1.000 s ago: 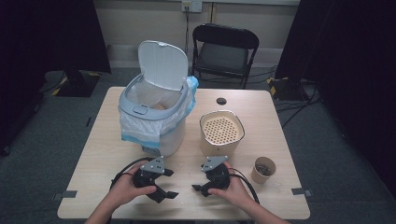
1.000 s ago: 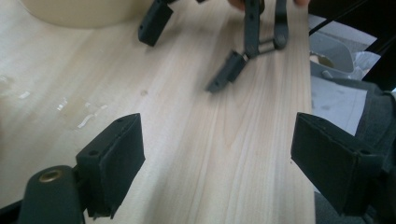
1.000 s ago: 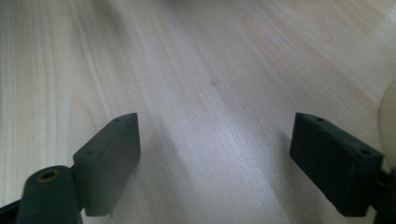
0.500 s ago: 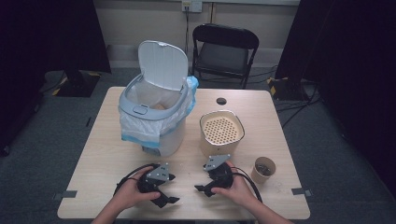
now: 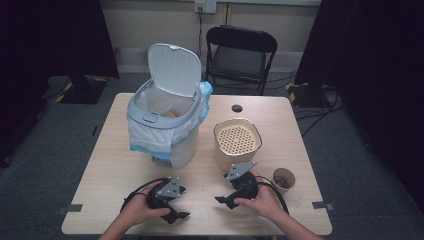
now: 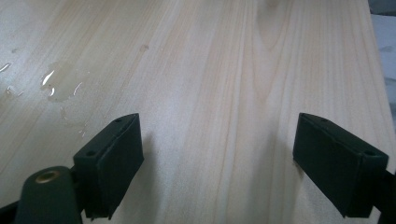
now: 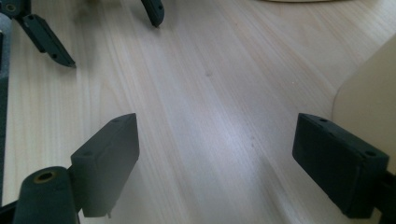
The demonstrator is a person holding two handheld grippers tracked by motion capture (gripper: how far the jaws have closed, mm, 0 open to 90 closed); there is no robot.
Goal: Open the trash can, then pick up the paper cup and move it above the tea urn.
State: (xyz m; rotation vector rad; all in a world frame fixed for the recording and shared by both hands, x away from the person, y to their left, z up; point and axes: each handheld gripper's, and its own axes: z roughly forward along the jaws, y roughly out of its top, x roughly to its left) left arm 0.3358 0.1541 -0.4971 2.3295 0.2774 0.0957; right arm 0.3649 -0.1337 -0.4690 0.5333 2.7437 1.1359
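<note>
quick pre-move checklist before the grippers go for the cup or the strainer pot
1. Left gripper jaws apart, nothing between them: ok; they have just been opening over bare wood.
2. Right gripper jaws apart and empty: ok.
3. Bin lid up, liner in place: ok.
4. Small cup upright beside the right hand, not touched: ok.
5. Perforated cream pot standing upright: ok.
6. Table dry: not ok, a wet patch lies on the wood ahead of the left gripper.
</note>
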